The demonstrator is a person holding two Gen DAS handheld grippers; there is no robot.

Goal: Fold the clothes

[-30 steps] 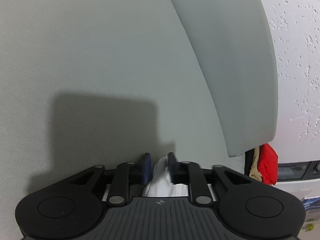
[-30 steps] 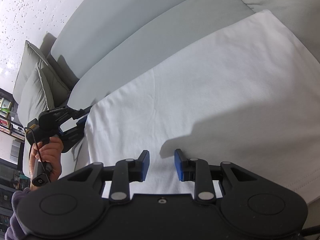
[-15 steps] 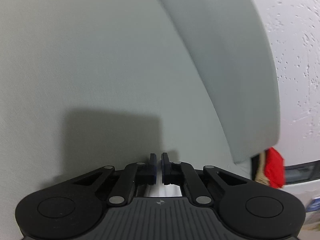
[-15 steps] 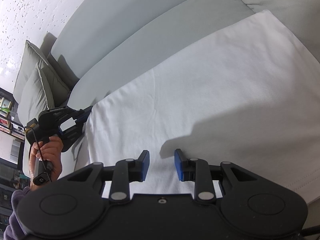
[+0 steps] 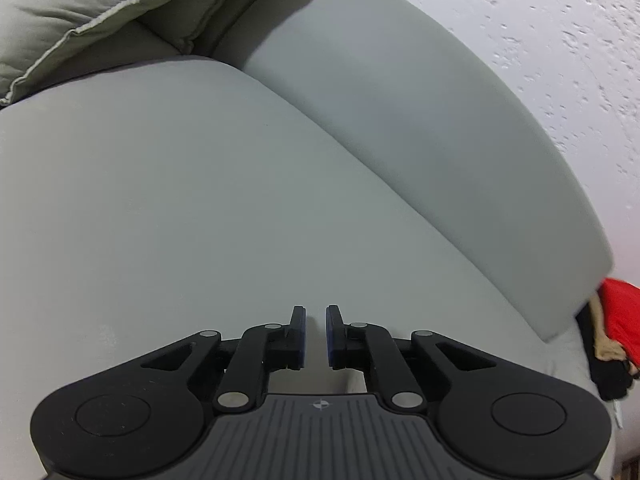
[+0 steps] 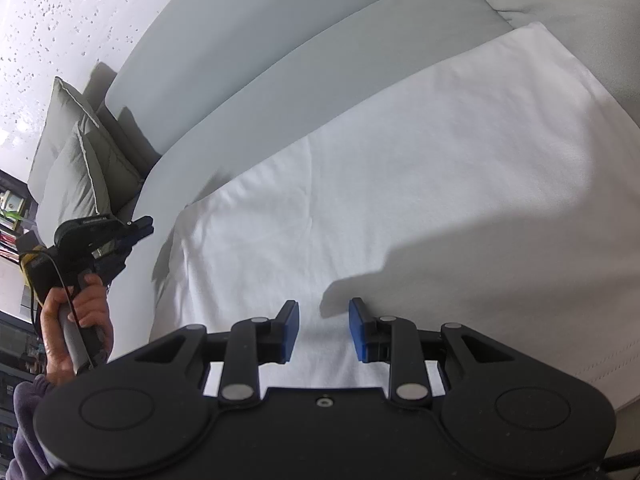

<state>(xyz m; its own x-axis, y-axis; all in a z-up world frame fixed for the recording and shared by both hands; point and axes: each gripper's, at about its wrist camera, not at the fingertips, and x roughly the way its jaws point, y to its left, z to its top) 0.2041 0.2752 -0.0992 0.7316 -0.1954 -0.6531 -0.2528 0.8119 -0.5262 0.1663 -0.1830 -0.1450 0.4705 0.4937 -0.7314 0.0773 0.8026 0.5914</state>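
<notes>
A white folded garment (image 6: 400, 200) lies flat on the grey sofa seat (image 6: 320, 68) in the right wrist view. My right gripper (image 6: 323, 330) is open and hovers over the garment's near edge, holding nothing. My left gripper (image 5: 315, 336) has its jaws nearly closed with a narrow gap and nothing between them; it points at the bare sofa seat (image 5: 180, 208). In the right wrist view the left gripper (image 6: 132, 236) is held in a hand off the garment's left edge, apart from it.
Grey cushions (image 6: 76, 160) lean at the sofa's left end and also show in the left wrist view (image 5: 100, 12). The sofa backrest (image 5: 420, 128) runs along a white speckled wall (image 5: 560, 40). Red and black clothes (image 5: 616, 328) lie at the far right.
My left gripper closed on the garment's left edge, then let it go, lifted away to the left and turned toward the bare sofa. My right gripper has not moved.
</notes>
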